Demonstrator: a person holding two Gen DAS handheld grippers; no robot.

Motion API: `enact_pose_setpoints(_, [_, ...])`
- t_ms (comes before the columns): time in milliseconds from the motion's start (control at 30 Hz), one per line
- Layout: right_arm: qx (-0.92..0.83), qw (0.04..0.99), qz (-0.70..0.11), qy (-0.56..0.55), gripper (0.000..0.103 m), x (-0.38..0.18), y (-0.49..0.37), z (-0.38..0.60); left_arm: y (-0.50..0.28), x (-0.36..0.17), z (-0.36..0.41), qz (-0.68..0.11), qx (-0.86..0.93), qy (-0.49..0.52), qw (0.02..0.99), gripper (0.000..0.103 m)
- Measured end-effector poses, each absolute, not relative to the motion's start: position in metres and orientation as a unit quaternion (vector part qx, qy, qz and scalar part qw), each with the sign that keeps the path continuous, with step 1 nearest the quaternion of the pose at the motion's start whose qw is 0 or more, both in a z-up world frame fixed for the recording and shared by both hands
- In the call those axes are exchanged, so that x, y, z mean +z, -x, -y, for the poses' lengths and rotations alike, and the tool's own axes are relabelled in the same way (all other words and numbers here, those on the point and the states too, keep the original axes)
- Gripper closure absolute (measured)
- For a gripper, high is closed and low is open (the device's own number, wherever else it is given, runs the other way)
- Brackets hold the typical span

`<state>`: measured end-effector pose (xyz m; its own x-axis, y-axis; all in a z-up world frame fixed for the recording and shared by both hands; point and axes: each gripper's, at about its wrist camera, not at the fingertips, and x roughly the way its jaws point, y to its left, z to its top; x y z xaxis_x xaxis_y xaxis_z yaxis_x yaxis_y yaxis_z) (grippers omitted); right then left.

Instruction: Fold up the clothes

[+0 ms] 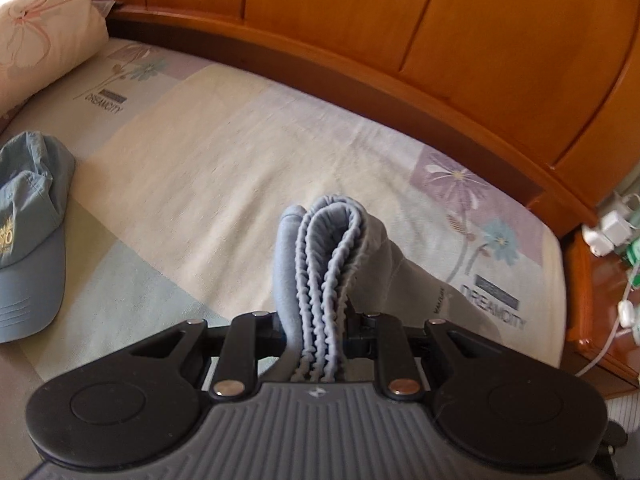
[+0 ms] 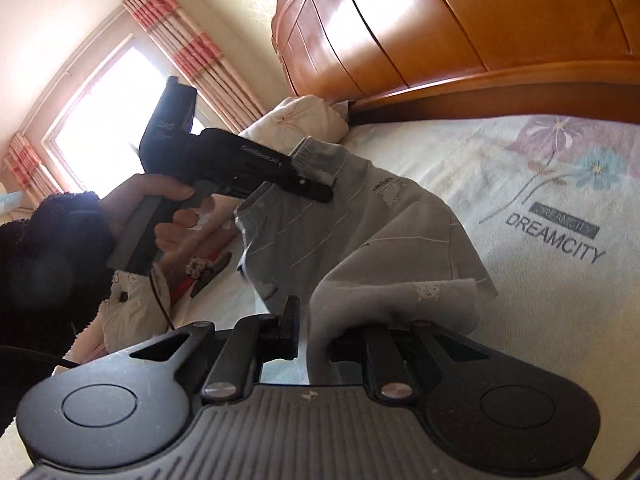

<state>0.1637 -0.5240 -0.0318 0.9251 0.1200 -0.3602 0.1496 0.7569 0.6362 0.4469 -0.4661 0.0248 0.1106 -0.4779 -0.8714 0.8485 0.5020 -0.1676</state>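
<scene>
Left wrist view: left tongs (image 1: pixel 316 332) pinch grey garment's (image 1: pixel 332 248) ribbed waistband, frame centre. Right tongs (image 2: pixel 316 332) clamp its hem, cloth lifted above bed (image 2: pixel 520 300). Soft, light, droopy; prob. best gripped at edges/corners.

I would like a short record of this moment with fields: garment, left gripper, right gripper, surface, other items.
garment: grey-blue garment, lifted above the bed, held at two places
left gripper: left gripper shut on the bunched elastic waistband
right gripper: right gripper shut on a fabric edge
surface: bed sheet with flower print, wooden headboard behind
other items: blue cap, floral pillow
</scene>
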Motion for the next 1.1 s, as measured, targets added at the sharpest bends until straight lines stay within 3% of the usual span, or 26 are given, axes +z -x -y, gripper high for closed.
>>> enact_pose_setpoints(67, [-0.009,0.916,-0.195,-0.35,0.087,-0.033,-0.163,0.524,-0.45,0.017,0.47,-0.486,-0.455,-0.192,0.721,0.083])
enact_pose_setpoints(300, [-0.013,0.911,-0.198,-0.361,0.087,-0.038,-0.16,0.529,-0.463,0.017,0.468,-0.448,-0.397,-0.191,0.778,0.062])
enact_pose_setpoints(400, [-0.013,0.908,-0.197,-0.368,0.087,-0.04,-0.158,0.53,-0.459,0.029,0.462,-0.408,-0.382,-0.197,0.806,0.062])
enact_pose_setpoints(567, [-0.014,0.904,-0.201,-0.378,0.085,-0.046,-0.158,0.534,-0.422,0.019,0.442,-0.432,-0.485,-0.15,0.745,0.049])
enact_pose_setpoints(667, [-0.006,0.892,-0.197,-0.407,0.073,-0.052,-0.156,0.54,-0.402,-0.017,0.429,-0.466,-0.498,-0.147,0.716,0.049])
enact_pose_setpoints(733, [0.01,0.876,-0.198,-0.44,0.045,-0.059,-0.156,0.546,-0.389,-0.041,0.421,-0.488,-0.503,-0.148,0.698,0.051])
enact_pose_setpoints(800, [0.02,0.856,-0.196,-0.478,0.031,-0.068,-0.151,0.551,-0.387,-0.055,0.41,-0.488,-0.507,-0.128,0.699,0.051])
enact_pose_setpoints(933, [0.033,0.791,-0.183,-0.582,0.022,-0.1,-0.142,0.562,-0.4,-0.06,0.397,-0.509,-0.502,-0.07,0.696,0.051])
enact_pose_setpoints(1100, [0.028,0.727,-0.11,-0.678,0.02,-0.13,-0.133,0.571,-0.403,-0.061,0.395,-0.514,-0.5,-0.057,0.694,0.051])
